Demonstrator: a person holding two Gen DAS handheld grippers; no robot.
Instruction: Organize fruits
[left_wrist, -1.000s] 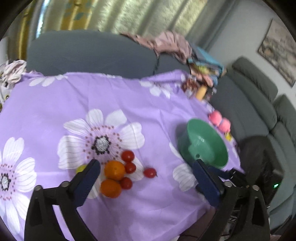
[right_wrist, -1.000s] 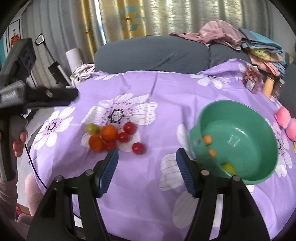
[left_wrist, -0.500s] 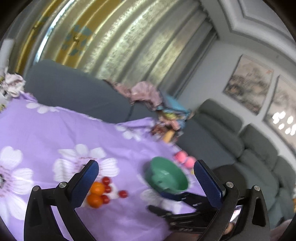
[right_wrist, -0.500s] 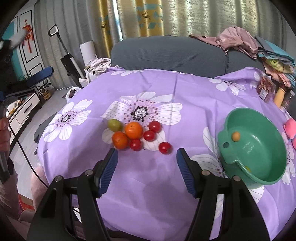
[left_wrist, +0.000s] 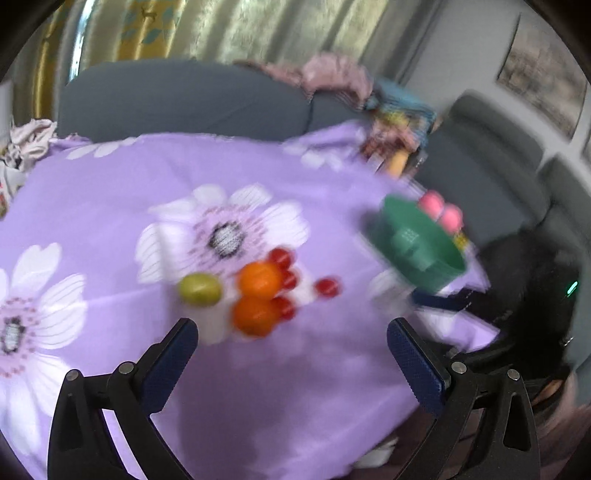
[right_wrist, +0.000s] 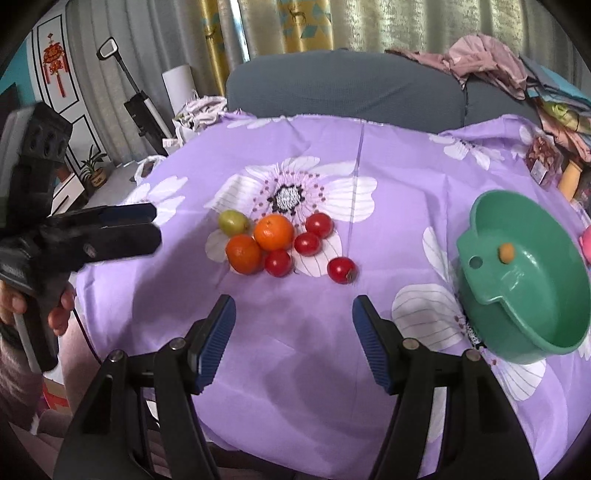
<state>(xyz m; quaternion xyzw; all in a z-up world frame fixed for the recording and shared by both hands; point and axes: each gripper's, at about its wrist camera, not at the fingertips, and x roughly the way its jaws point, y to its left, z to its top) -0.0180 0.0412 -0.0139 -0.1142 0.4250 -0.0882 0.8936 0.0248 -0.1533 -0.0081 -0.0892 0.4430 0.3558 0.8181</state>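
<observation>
Both claws gape wide and empty: left claw, right claw. Glossy round fruit sits mid-tabletop on floral cloth. The smooth plastic bowl is near the right edge; the left view is blurred.

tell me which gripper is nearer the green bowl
Right. The right gripper hovers open just beside the green bowl, which sits off its right finger. The left gripper is out past the fruit cluster, with the oranges between it and the bowl.
</observation>
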